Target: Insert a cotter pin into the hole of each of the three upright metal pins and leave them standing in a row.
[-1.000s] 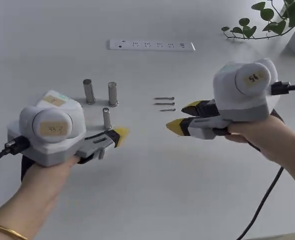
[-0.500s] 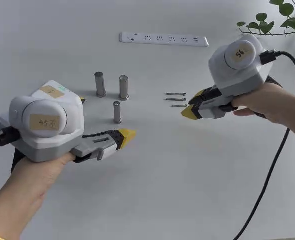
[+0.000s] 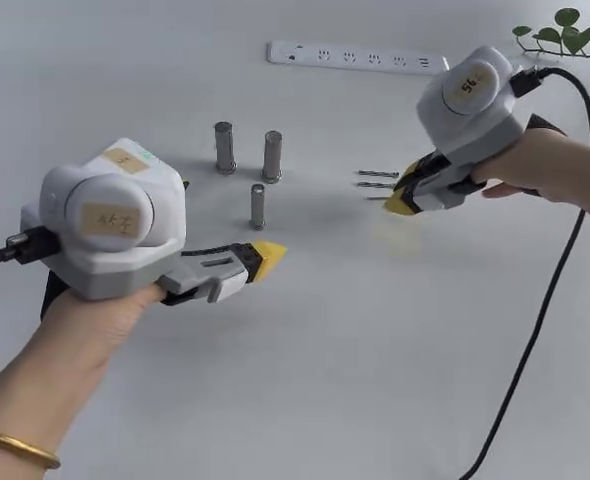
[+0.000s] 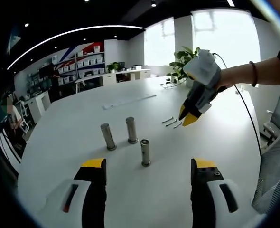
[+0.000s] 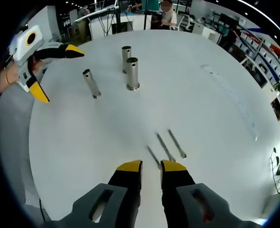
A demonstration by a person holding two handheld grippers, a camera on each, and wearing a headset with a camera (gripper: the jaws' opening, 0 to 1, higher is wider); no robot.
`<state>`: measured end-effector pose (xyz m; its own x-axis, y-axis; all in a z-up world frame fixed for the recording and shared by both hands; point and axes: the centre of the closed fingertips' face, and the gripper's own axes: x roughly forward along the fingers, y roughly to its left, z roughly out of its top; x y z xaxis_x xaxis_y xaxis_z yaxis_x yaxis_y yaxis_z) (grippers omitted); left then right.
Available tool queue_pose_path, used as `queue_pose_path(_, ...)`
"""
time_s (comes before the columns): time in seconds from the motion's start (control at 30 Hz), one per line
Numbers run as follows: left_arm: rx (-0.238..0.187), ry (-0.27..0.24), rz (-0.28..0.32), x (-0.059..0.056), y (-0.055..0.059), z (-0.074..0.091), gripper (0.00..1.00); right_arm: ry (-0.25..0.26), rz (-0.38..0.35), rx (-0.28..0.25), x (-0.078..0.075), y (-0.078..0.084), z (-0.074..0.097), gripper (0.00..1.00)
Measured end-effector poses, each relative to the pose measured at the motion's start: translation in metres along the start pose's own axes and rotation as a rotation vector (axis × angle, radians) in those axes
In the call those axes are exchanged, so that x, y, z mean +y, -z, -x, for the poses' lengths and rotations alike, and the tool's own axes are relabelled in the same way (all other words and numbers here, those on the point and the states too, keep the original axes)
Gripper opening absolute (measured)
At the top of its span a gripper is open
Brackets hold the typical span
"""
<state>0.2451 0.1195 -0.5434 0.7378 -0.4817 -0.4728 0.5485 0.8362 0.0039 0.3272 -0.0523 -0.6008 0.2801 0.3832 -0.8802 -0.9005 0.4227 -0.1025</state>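
Left gripper view: the left tongs (image 4: 149,164) are wide apart and empty. The three metal pins (image 4: 131,130) stand upright on the bench (image 4: 73,123) at 12 o'clock, and the cotter pins (image 4: 172,122) lie at 1 o'clock.
Right gripper view: the right tongs (image 5: 152,167) are a little apart and empty, with a cotter pin just ahead at 12 o'clock.
Head view: the cotter pins lie at 3 o'clock of the metal pins.
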Motion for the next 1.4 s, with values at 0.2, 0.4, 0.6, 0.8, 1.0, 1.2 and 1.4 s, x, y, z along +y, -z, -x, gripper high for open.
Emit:
queue_pose_path(0.2, 0.005, -0.005, -0.013, 0.002, 0.002, 0.001, 0.69, -0.010, 0.036, 0.031, -0.004, 0.003, -0.004, 0.07)
queue_pose_path(0.4, 0.002, 0.002, -0.009, 0.002, 0.001, 0.001, 0.68, -0.054, 0.074, 0.067, -0.006, 0.007, -0.010, 0.05)
queue_pose_path(0.6, -0.003, 0.015, -0.006, 0.000, -0.001, 0.002, 0.67, -0.102, 0.076, 0.067, -0.006, 0.006, -0.012, 0.02)
queue_pose_path(0.8, -0.009, 0.024, -0.009, -0.002, -0.005, 0.005, 0.66, -0.144, 0.046, 0.088, -0.004, 0.006, -0.010, 0.00)
queue_pose_path(1.0, -0.005, 0.024, -0.011, -0.002, -0.005, 0.007, 0.65, -0.123, 0.103, 0.129, -0.002, 0.007, -0.009, 0.00)
queue_pose_path(1.2, 0.004, 0.028, -0.011, -0.003, -0.004, 0.010, 0.64, -0.117, 0.148, 0.160, -0.001, 0.007, -0.008, 0.00)
queue_pose_path(1.4, 0.010, 0.024, -0.012, -0.002, -0.004, 0.013, 0.65, -0.079, 0.132, 0.128, -0.007, 0.004, -0.010, 0.00)
